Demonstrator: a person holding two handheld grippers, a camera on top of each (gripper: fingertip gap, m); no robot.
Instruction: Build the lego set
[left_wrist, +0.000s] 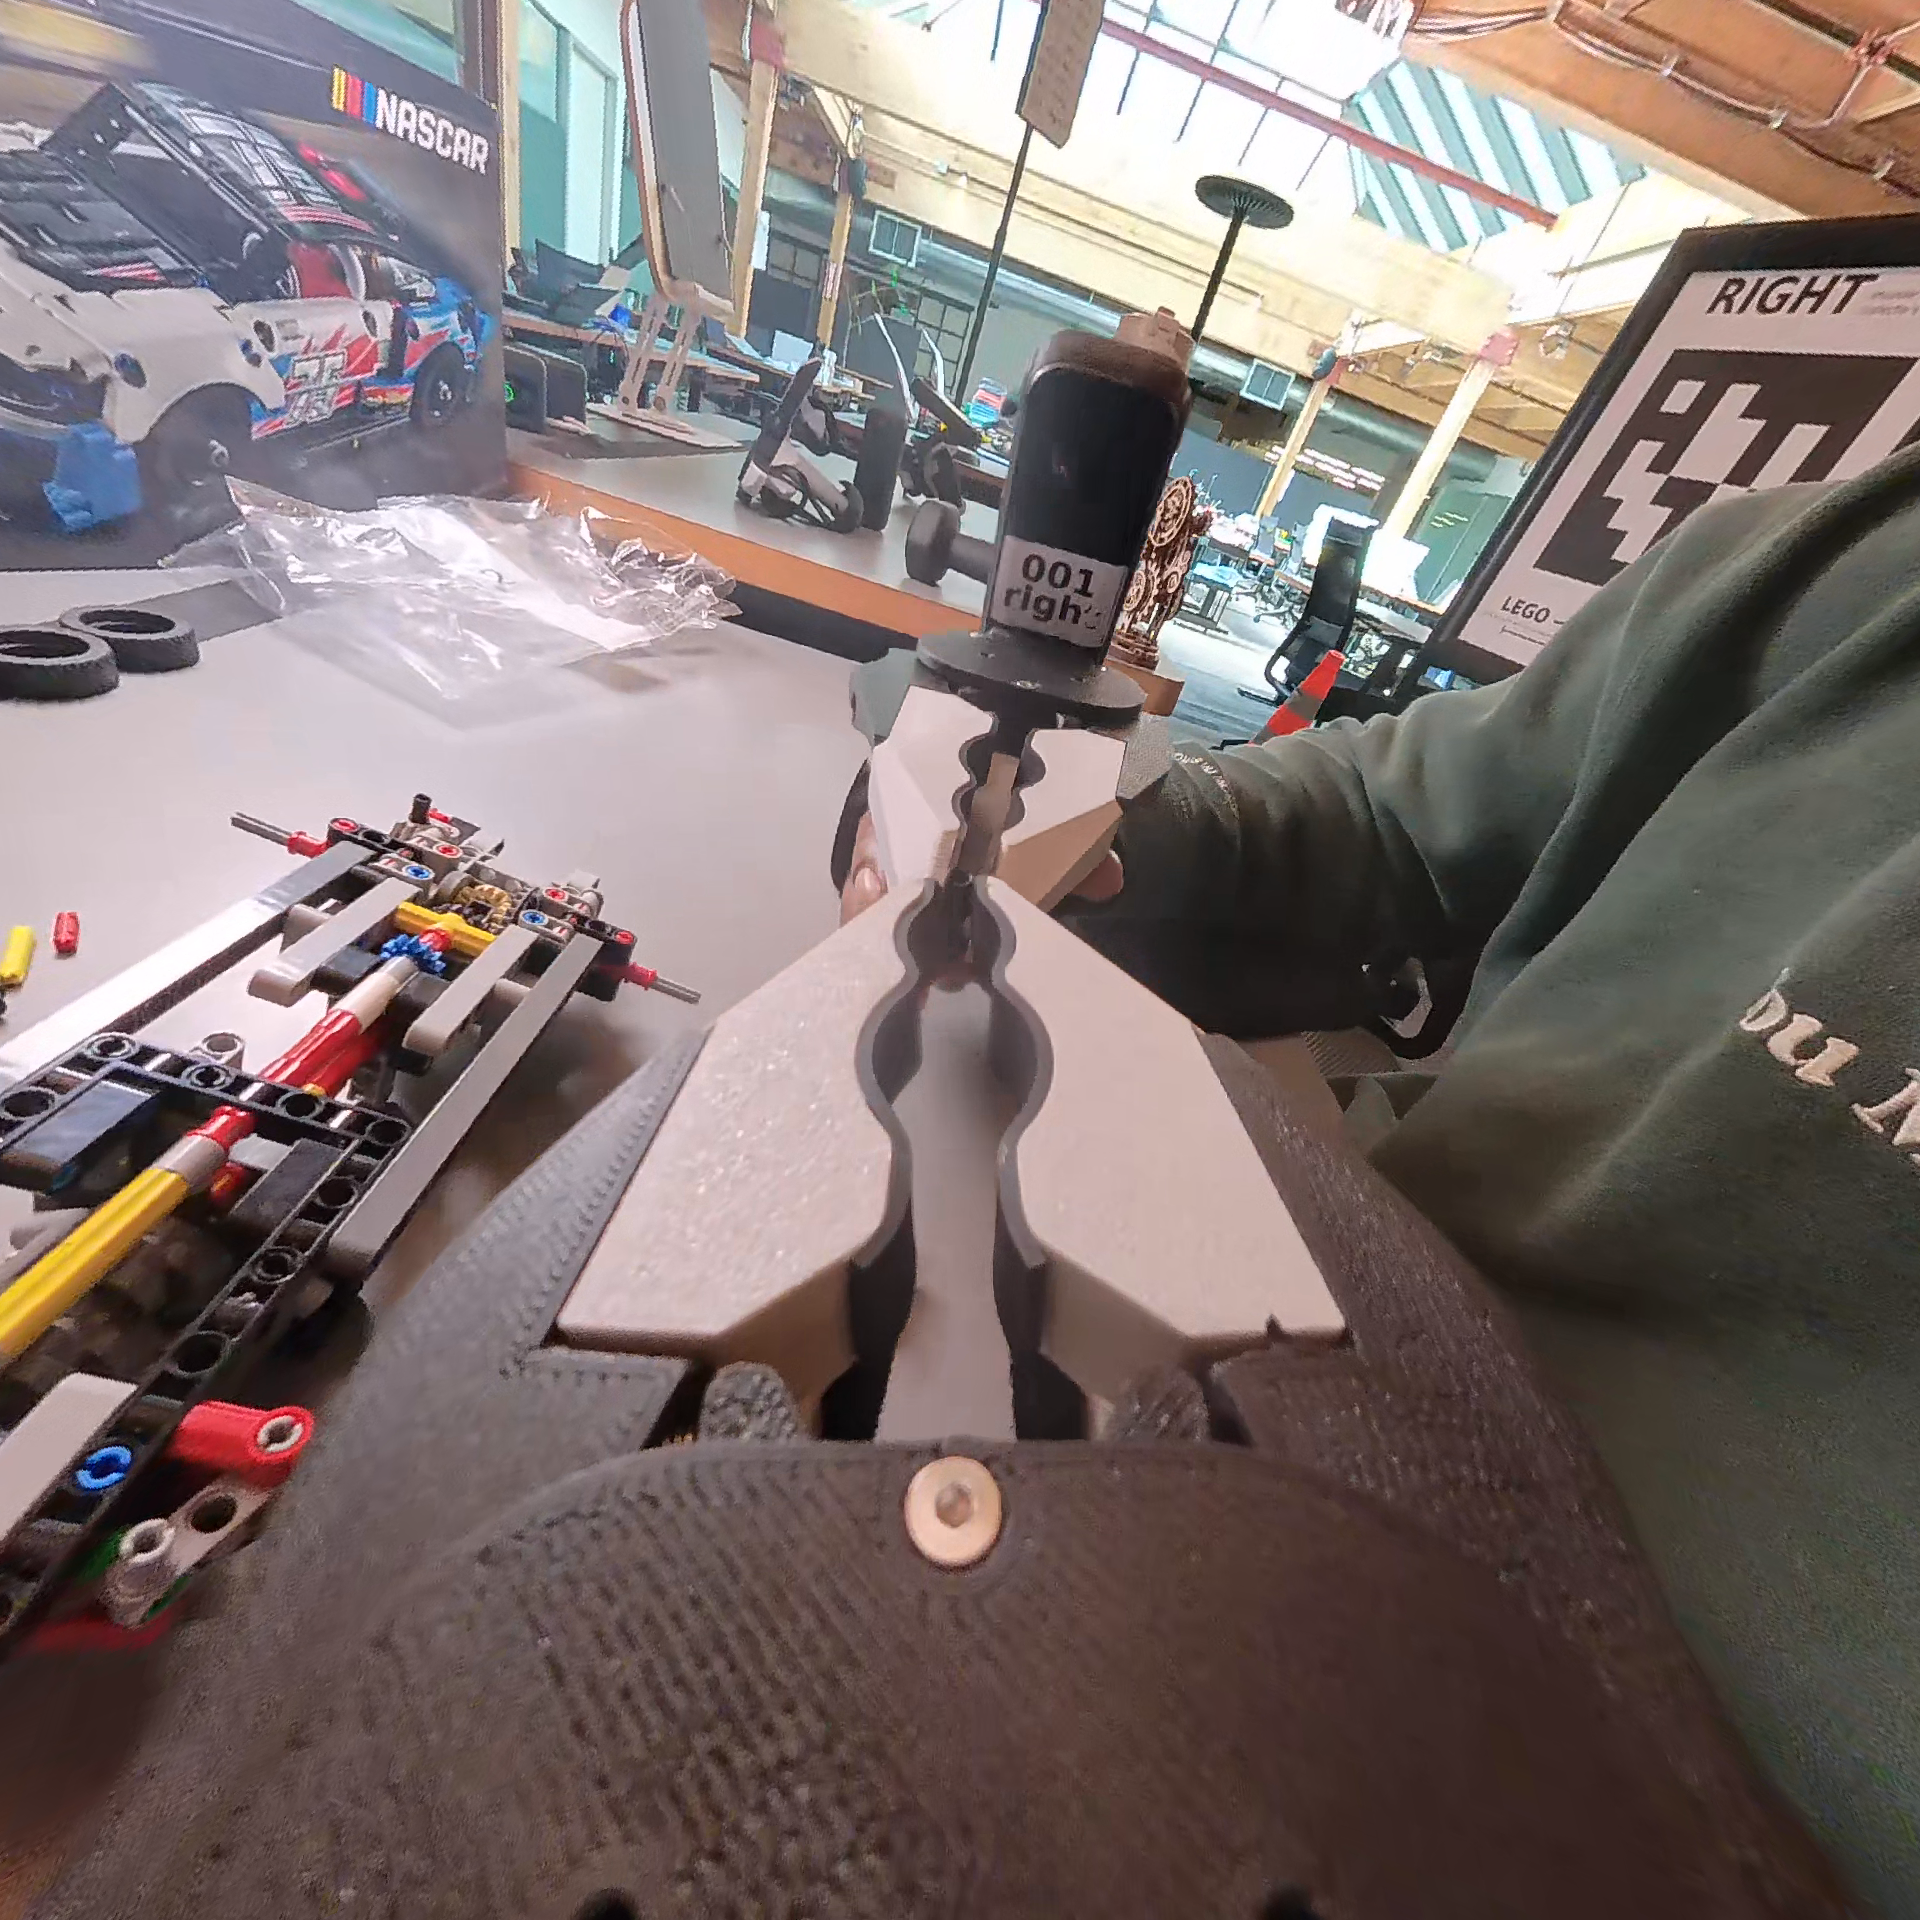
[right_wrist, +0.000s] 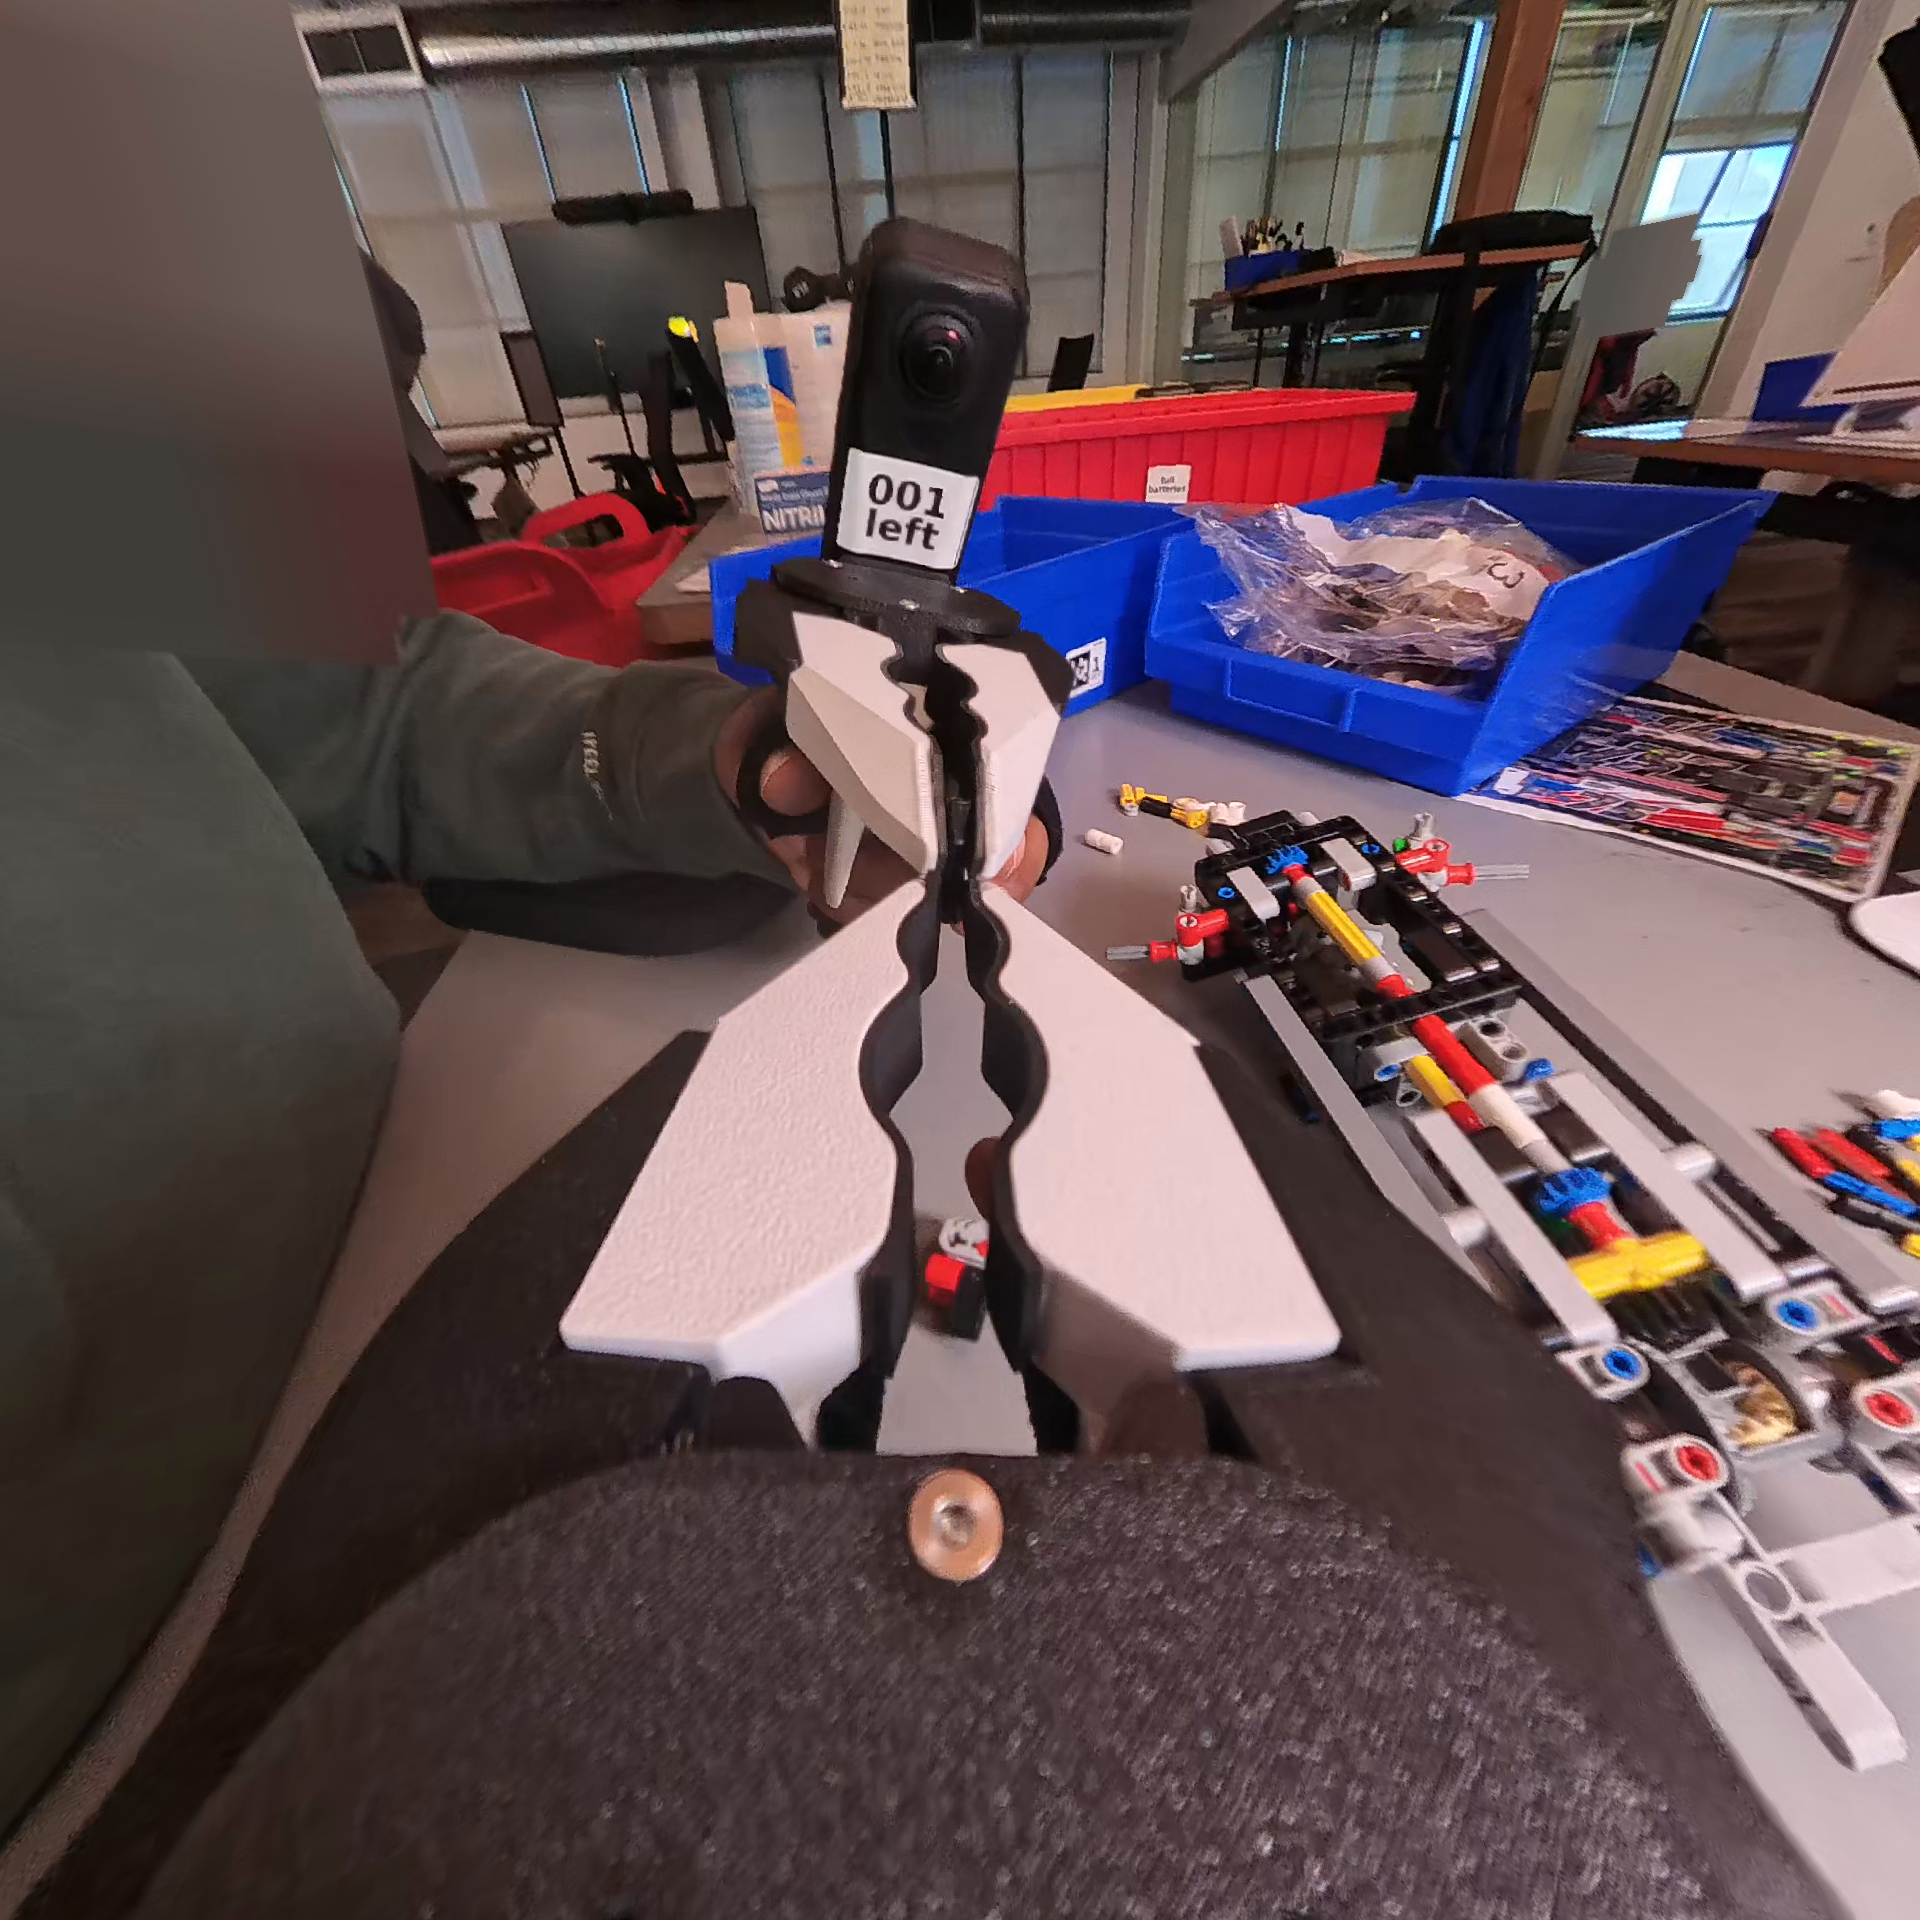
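Grey table, labelled grippers tip-to-tip

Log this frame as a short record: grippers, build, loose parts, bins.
left gripper: fingers shut, tip to tip with right gripper
right gripper: fingers shut
between tips: small dark piece, unclear
chassis: partly built, flat on table, untouched
tyres: two, loose, beside clear plastic bag
blue bin: holds bagged parts
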